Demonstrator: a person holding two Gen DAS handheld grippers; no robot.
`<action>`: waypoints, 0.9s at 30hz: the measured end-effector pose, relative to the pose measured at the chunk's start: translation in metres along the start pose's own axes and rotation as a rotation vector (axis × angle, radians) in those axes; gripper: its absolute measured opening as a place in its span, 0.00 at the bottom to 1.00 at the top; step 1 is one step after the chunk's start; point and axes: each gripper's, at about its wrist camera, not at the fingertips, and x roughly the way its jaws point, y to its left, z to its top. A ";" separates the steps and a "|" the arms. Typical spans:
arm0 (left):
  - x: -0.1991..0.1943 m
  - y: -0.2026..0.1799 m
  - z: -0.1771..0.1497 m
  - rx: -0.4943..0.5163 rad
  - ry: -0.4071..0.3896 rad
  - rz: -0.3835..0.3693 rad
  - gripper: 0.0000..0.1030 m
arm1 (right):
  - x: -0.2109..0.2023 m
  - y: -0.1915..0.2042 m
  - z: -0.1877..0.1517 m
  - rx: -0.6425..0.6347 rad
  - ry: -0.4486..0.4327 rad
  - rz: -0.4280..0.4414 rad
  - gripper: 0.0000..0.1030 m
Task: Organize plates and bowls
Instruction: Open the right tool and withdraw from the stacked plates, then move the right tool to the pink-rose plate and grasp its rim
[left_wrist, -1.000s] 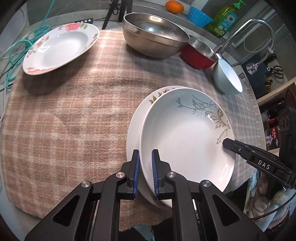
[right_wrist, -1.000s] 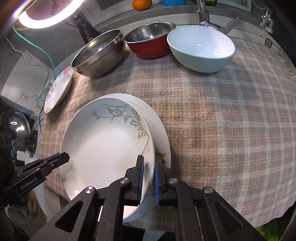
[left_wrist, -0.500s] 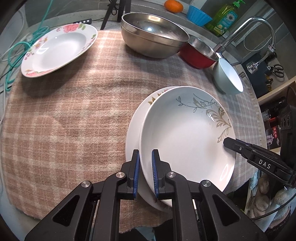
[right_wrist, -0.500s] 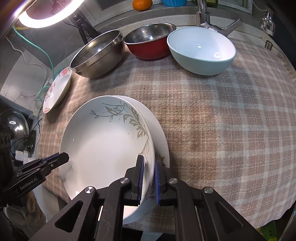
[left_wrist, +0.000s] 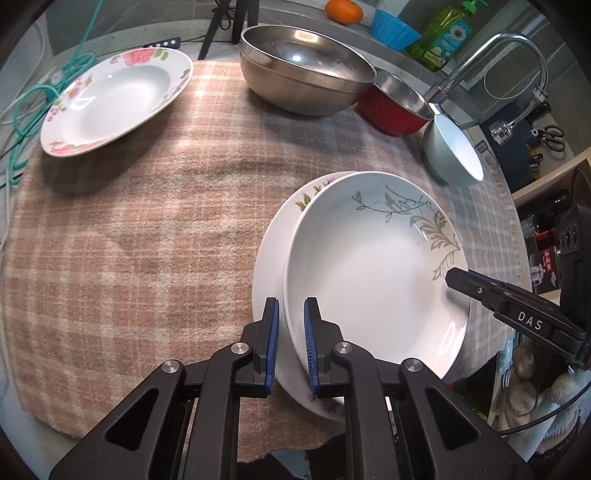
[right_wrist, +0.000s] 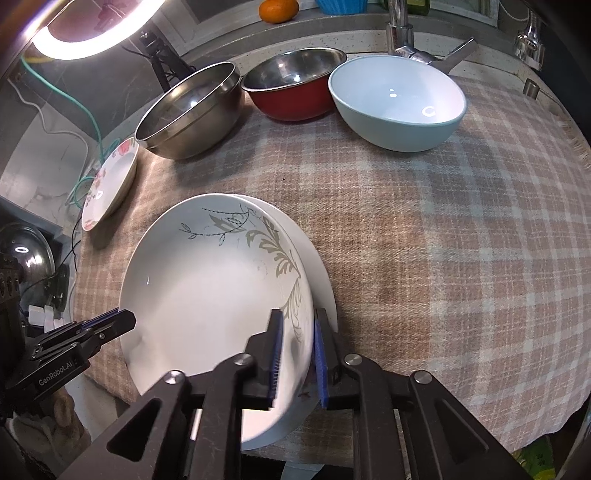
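Note:
A white plate with a grey leaf pattern (left_wrist: 373, 273) (right_wrist: 210, 295) lies on top of a second white plate (left_wrist: 269, 258) (right_wrist: 317, 266) near the front edge of the plaid cloth. My left gripper (left_wrist: 291, 332) has its jaws around the leaf plate's near-left rim, slightly parted. My right gripper (right_wrist: 297, 347) has its jaws around the plate's right rim, also slightly parted. Each gripper shows in the other's view: the right gripper (left_wrist: 480, 291) and the left gripper (right_wrist: 99, 325). A floral plate (left_wrist: 114, 99) (right_wrist: 110, 181) sits at the far left.
A large steel bowl (left_wrist: 306, 81) (right_wrist: 192, 114), a red bowl (left_wrist: 395, 107) (right_wrist: 295, 88) and a pale blue bowl (left_wrist: 452, 155) (right_wrist: 399, 103) stand along the back of the plaid cloth (left_wrist: 129, 229). A faucet (left_wrist: 491, 55), soap bottle (left_wrist: 447, 33) and orange (left_wrist: 344, 10) lie behind.
Both grippers' jaws have parted slightly on the leaf plate's rim. The plate has settled onto the lower plate. The view has shifted little.

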 end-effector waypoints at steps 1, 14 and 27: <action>-0.001 0.001 0.000 -0.002 -0.002 0.000 0.12 | -0.002 0.000 0.000 0.004 -0.004 0.000 0.19; -0.020 0.026 0.006 -0.026 -0.043 -0.013 0.12 | -0.028 0.014 0.010 0.015 -0.108 -0.016 0.22; -0.043 0.096 0.025 -0.091 -0.103 0.048 0.12 | -0.018 0.080 0.031 -0.041 -0.122 0.060 0.22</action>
